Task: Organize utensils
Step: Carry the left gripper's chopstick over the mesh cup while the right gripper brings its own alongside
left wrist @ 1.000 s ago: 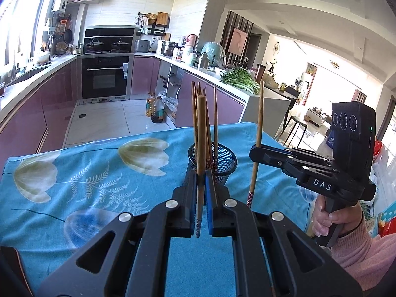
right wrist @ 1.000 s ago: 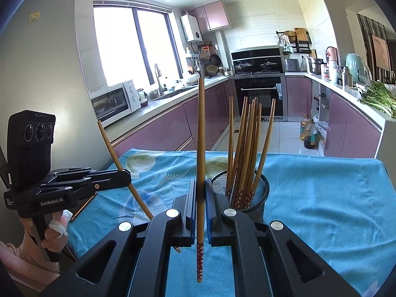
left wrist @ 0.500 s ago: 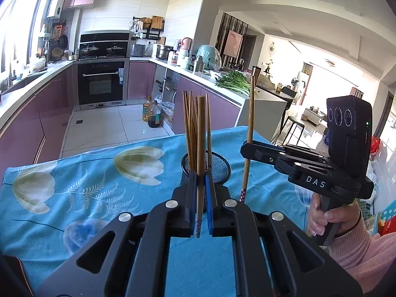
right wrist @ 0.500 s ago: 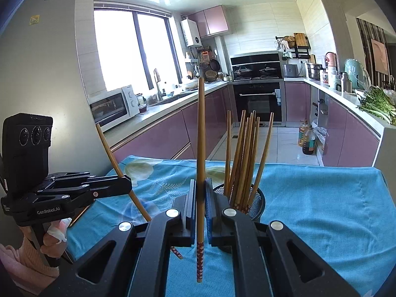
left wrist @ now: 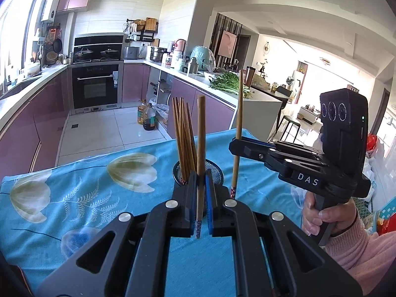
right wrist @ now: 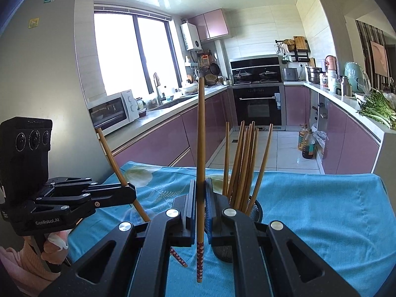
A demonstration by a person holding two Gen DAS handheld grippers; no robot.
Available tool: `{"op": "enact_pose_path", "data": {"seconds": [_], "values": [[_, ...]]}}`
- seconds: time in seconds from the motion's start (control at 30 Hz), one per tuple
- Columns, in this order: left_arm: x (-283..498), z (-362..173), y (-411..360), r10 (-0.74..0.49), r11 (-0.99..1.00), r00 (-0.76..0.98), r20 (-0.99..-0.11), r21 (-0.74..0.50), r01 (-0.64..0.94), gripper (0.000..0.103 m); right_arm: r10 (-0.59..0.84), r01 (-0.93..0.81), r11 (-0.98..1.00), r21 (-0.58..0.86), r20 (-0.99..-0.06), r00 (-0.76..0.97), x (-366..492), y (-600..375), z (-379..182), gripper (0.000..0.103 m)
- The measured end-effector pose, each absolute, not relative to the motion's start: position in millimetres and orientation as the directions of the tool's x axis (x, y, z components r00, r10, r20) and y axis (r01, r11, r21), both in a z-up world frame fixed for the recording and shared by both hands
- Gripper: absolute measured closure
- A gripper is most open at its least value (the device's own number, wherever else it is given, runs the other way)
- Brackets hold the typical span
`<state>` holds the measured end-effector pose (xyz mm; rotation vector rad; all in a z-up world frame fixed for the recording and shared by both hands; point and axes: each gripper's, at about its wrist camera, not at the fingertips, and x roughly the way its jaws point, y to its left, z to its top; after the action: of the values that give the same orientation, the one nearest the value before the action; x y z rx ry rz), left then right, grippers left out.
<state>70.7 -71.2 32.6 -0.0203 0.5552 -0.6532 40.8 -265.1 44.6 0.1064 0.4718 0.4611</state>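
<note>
- Clamping a single wooden chopstick (left wrist: 200, 148) upright between its blue pads, the left gripper (left wrist: 201, 212) has its jaws pressed together on the shaft, the patterned end poking out below.
- Gripping a second chopstick (right wrist: 201, 148) the same way, the right gripper (right wrist: 200, 217) holds it nearly vertical, jaws tight on it, its red dotted tip hanging under the fingers.
- Seen from the left wrist, the right gripper sits off to the right, carried by a hand (left wrist: 324, 216) in a pink sleeve (left wrist: 358, 250).
- A black mesh cup (left wrist: 215, 170) stands just beyond both grippers, between them, with a bundle of chopsticks (right wrist: 243, 165) leaning inside it.
- Each held stick is outside the cup, near its rim; the left one appears tilted in the right wrist view.
- The cup rests on a blue tablecloth (left wrist: 81, 193) printed with pale tulips.
- Around it runs a kitchen with mauve cabinets (right wrist: 158, 141), a built-in oven (left wrist: 95, 86), a microwave (right wrist: 111, 111) by the window, and greens (left wrist: 229, 84) on the counter.
</note>
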Motion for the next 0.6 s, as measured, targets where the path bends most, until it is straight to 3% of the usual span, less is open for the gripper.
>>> {"op": "enact_pose_path", "data": {"seconds": [0.6], "values": [[76,40,-82,-0.589,0.791,0.65,-0.48,-0.176,0.586,0.096,0.462,-0.414,0.887,0.205,-0.41,0.786,40,-266,46,0.097]]}}
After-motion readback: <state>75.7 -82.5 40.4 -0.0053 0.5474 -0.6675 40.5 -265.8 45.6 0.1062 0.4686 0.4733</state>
